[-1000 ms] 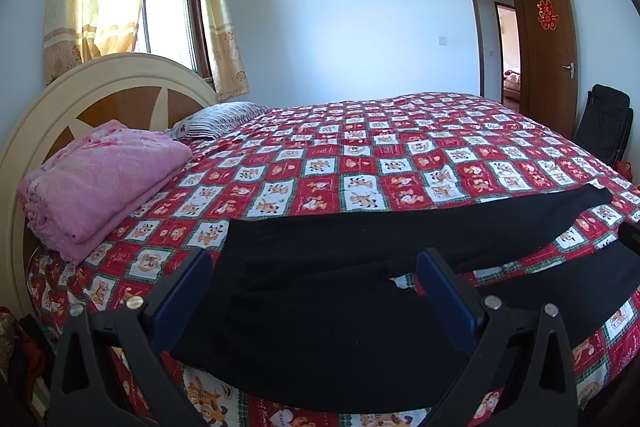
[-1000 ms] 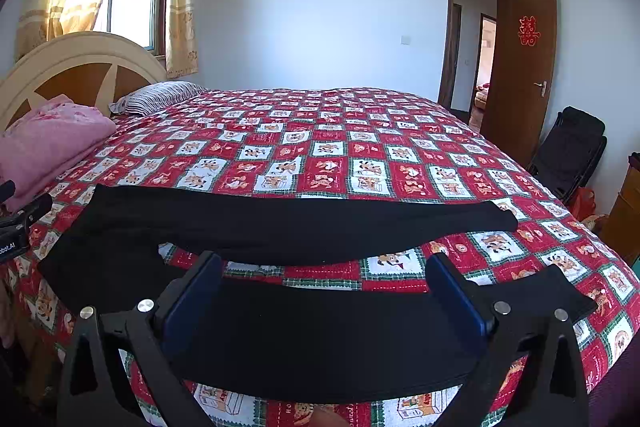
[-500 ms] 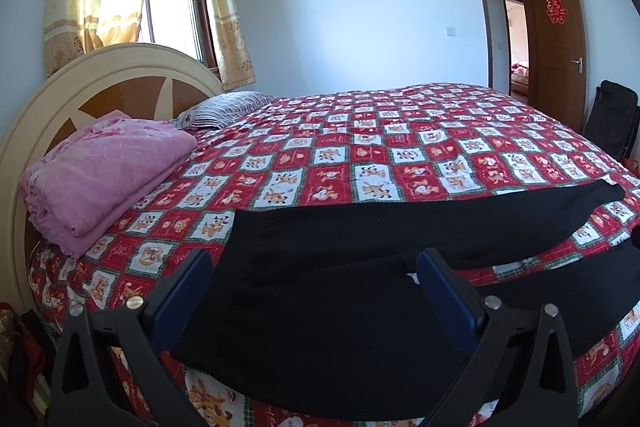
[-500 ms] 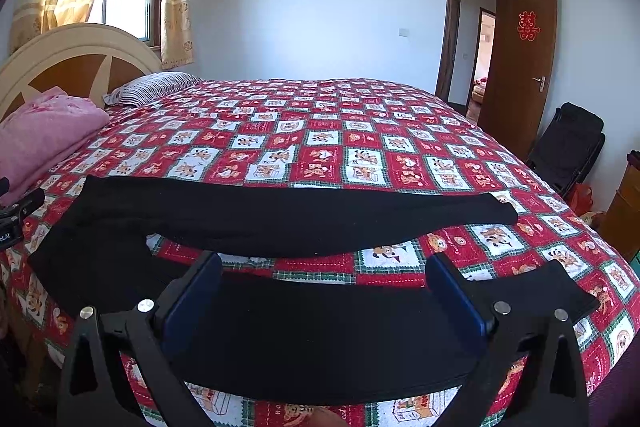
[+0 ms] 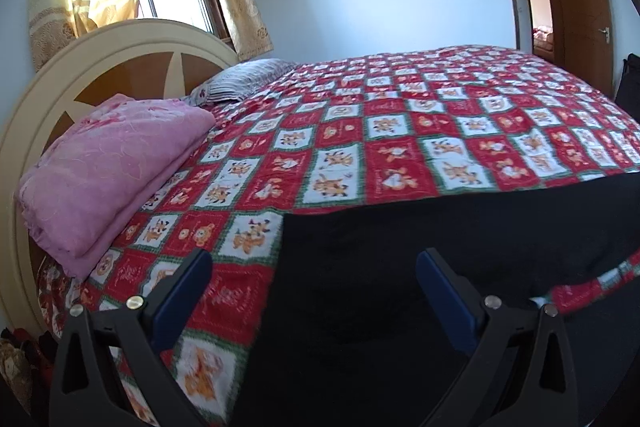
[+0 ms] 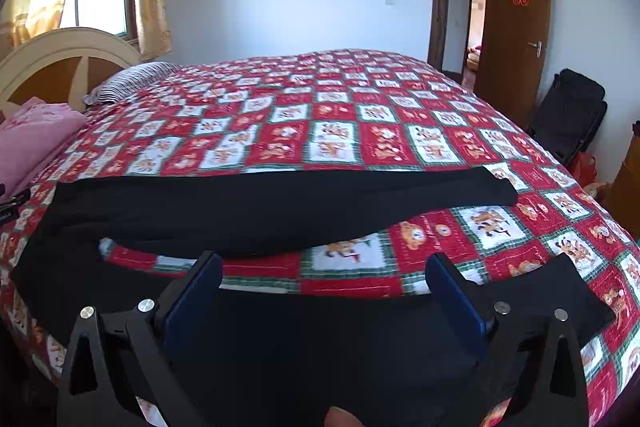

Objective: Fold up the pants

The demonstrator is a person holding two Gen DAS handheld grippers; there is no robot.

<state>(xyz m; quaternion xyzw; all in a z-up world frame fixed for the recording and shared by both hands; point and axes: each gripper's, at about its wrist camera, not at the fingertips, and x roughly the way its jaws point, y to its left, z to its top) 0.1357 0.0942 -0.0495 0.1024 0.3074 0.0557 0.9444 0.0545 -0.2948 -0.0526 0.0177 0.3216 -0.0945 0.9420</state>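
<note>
Black pants (image 6: 256,207) lie spread flat along the near edge of the bed, waist to the left and the two legs running right with a strip of quilt between them. In the left wrist view the waist end (image 5: 380,259) fills the lower right. My left gripper (image 5: 314,267) stands open just above the waist's left edge, holding nothing. Over the near leg (image 6: 320,339) my right gripper (image 6: 324,271) is open and also holds nothing. The far leg's cuff (image 6: 500,191) ends at the right.
The bed carries a red, white and green patchwork quilt (image 6: 332,115). A folded pink blanket (image 5: 108,163) and a striped pillow (image 5: 244,79) lie by the round headboard (image 5: 80,67). A black folding chair (image 6: 568,115) stands by the open door (image 6: 516,27).
Both grippers have moved closer to the bed and lower over the pants. The left view has shifted left toward the waist edge. The pants have not moved.
</note>
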